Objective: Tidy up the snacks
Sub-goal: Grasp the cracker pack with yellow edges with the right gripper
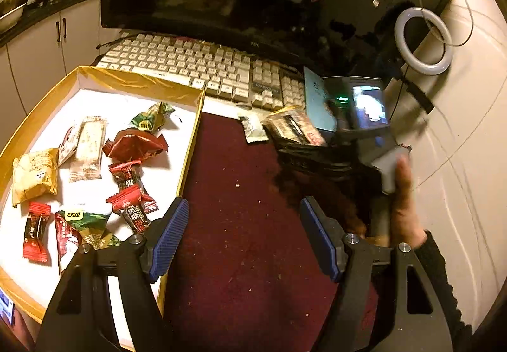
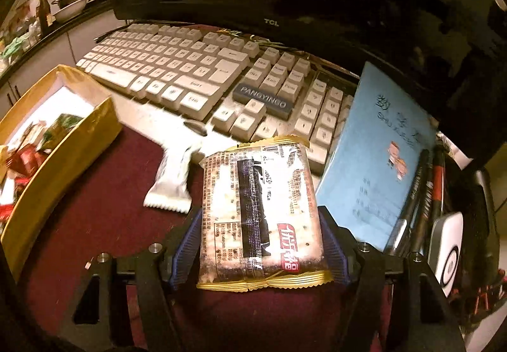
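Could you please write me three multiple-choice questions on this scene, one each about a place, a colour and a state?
1. Where does the small white wrapped snack lie?
A. inside the box
B. on the dark red cloth in front of the white keyboard
C. on top of a blue booklet

2. What colour are the walls of the shallow cardboard box?
A. gold
B. green
C. black

3. How does the left gripper stand?
A. shut on a red sweet
B. shut on a cracker pack
C. open, with nothing between its pads

Answers: 1 B, as the right wrist view shows it on the cloth just short of the keys. 2 A, as both views show shiny gold sides. 3 C, as only bare cloth shows between its blue pads.
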A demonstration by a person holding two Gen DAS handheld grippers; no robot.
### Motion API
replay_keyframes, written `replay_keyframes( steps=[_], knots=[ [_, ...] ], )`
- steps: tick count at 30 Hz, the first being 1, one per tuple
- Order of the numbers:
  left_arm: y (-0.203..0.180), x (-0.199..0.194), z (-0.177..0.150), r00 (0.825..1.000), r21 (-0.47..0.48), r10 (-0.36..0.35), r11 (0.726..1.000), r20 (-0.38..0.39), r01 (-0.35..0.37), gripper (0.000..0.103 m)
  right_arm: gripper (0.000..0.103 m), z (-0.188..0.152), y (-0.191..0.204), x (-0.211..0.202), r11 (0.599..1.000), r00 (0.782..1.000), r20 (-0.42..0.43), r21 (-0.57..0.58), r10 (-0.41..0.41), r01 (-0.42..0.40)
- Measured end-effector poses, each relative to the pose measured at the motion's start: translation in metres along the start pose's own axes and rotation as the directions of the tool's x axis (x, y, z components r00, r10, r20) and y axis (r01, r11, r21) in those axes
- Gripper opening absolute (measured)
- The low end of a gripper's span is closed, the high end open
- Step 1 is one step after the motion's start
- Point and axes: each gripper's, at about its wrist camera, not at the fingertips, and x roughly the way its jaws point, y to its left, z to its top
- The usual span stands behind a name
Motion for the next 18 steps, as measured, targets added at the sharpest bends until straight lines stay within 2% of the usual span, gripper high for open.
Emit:
replay_keyframes(
  steps=[2, 4, 5, 8, 12, 16, 18],
  knots=[
    [0.000, 0.004, 0.003, 1.000, 0.000, -0.001, 1.000, -0.014, 0.001, 0.072, 0.070, -0.017, -0.008, -0.017, 0.995, 0.999, 0.006, 0.086, 0.054, -0.054],
    [-0.001, 0.009, 0.005, 0.999, 0.000, -0.004, 1.000, -0.032, 0.004, 0.072, 0.070, -0.035, -0.017, -0.035, 0.979, 0.992, 0.053, 0.164, 0.115, -0.122],
    [-0.002, 0.011, 0.007, 0.999, 0.001, -0.005, 1.000, -0.038, 0.005, 0.072, 0.070, -0.050, -0.026, -0.047, 0.956, 0.982, 0.089, 0.233, 0.163, -0.180],
    [-0.005, 0.027, 0.017, 0.996, -0.019, 0.008, 1.000, -0.087, -0.009, 0.072, 0.070, -0.081, -0.044, -0.063, 0.887, 0.965, 0.150, 0.384, 0.213, -0.256],
    [-0.013, 0.045, 0.033, 0.991, -0.006, 0.054, 0.998, -0.120, -0.055, 0.072, 0.070, -0.103, -0.052, -0.075, 0.839, 0.958, 0.201, 0.468, 0.204, -0.277],
    [-0.017, 0.073, 0.057, 0.989, 0.036, 0.097, 0.995, -0.109, -0.094, 0.072, 0.070, -0.104, -0.053, -0.068, 0.806, 0.936, 0.252, 0.482, 0.248, -0.343],
    [-0.007, 0.101, 0.068, 0.982, -0.003, 0.113, 0.993, -0.154, -0.114, 0.072, 0.070, -0.099, -0.053, -0.064, 0.814, 0.938, 0.245, 0.473, 0.247, -0.338]
  ],
)
